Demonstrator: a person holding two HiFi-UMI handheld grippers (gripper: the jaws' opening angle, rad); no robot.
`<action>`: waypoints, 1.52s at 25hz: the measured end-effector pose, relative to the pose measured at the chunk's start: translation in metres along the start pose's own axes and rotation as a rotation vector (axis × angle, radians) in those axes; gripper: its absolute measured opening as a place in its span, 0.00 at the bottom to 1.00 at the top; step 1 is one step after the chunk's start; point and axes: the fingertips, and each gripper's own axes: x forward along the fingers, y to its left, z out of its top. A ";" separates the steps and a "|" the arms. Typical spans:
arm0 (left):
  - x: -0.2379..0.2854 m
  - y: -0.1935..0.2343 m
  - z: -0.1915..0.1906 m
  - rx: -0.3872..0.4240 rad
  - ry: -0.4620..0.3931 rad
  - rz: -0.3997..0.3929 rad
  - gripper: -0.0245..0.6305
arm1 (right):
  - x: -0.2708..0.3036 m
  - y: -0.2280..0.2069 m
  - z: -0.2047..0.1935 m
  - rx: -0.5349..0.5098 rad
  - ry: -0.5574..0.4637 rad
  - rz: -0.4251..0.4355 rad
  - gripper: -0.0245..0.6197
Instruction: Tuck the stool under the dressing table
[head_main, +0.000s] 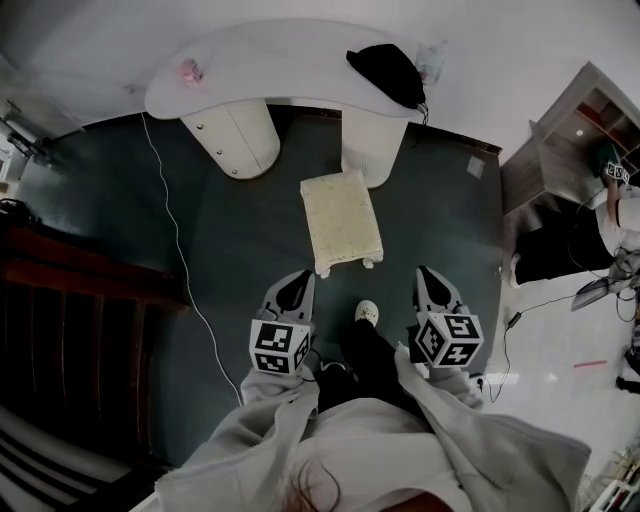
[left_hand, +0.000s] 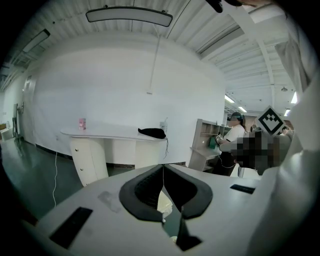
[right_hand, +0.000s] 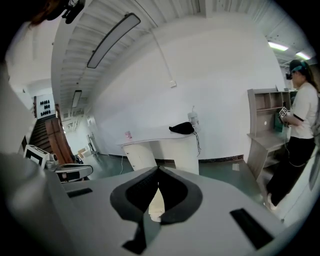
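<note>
A cream cushioned stool (head_main: 342, 220) stands on the dark green floor, just in front of the white dressing table (head_main: 270, 75), outside the gap between the table's two pedestals. My left gripper (head_main: 297, 280) is shut and empty, short of the stool's near left corner. At the near right, my right gripper (head_main: 427, 277) is also shut with nothing in it. Through the left gripper's (left_hand: 163, 169) closed jaws a sliver of the stool (left_hand: 164, 200) shows. The right gripper view shows the same past my right gripper (right_hand: 158, 170), with the table (right_hand: 160, 140) beyond.
A black bag (head_main: 388, 70) and a pink item (head_main: 190, 70) lie on the table top. A white cable (head_main: 175, 230) trails across the floor at left. A dark wooden bench (head_main: 70, 330) stands far left, a shelf unit (head_main: 560, 140) and a person (head_main: 615, 215) at right.
</note>
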 end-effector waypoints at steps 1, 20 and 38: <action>0.006 0.003 0.004 -0.002 -0.004 0.012 0.06 | 0.009 -0.002 0.005 -0.007 0.003 0.012 0.12; 0.087 0.046 0.009 -0.081 0.056 0.156 0.06 | 0.121 -0.028 0.033 -0.097 0.124 0.169 0.12; 0.127 0.081 -0.085 -0.168 0.243 0.162 0.06 | 0.192 -0.044 -0.055 -0.118 0.333 0.302 0.15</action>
